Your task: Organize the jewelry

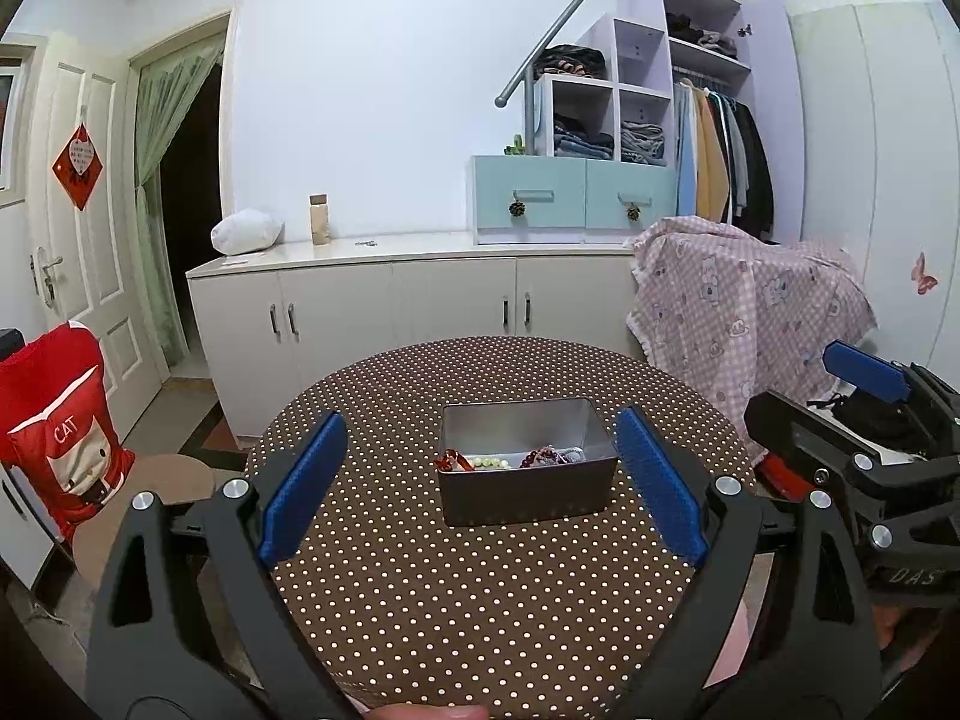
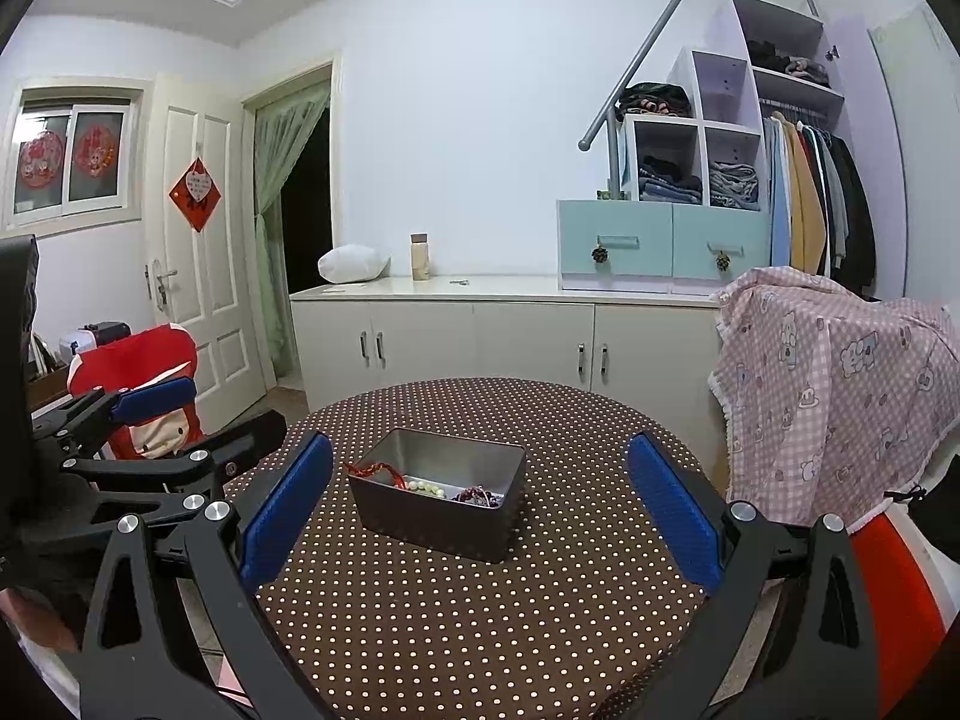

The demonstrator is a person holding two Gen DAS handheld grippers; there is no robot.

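A grey metal tin (image 1: 528, 495) (image 2: 441, 522) stands in the middle of the round table (image 1: 480, 612) (image 2: 540, 612) with its brown polka-dot cloth. Inside lie a red piece (image 1: 451, 461) (image 2: 375, 470) hanging over the left rim, a string of pale green beads (image 1: 489, 463) (image 2: 426, 487) and dark red beads (image 1: 543, 456) (image 2: 477, 495). My left gripper (image 1: 483, 483) hovers open in front of the tin, nothing between its blue pads. My right gripper (image 2: 477, 507) is open too, the tin framed between its pads. Each gripper shows at the edge of the other's view.
A red-covered chair (image 1: 60, 432) (image 2: 144, 384) stands left of the table, a chair under a pink checked cloth (image 1: 750, 312) (image 2: 840, 384) to the right. White cabinets (image 1: 420, 306) line the far wall, with a bottle (image 1: 319, 219) and a white bag (image 1: 246, 231) on top.
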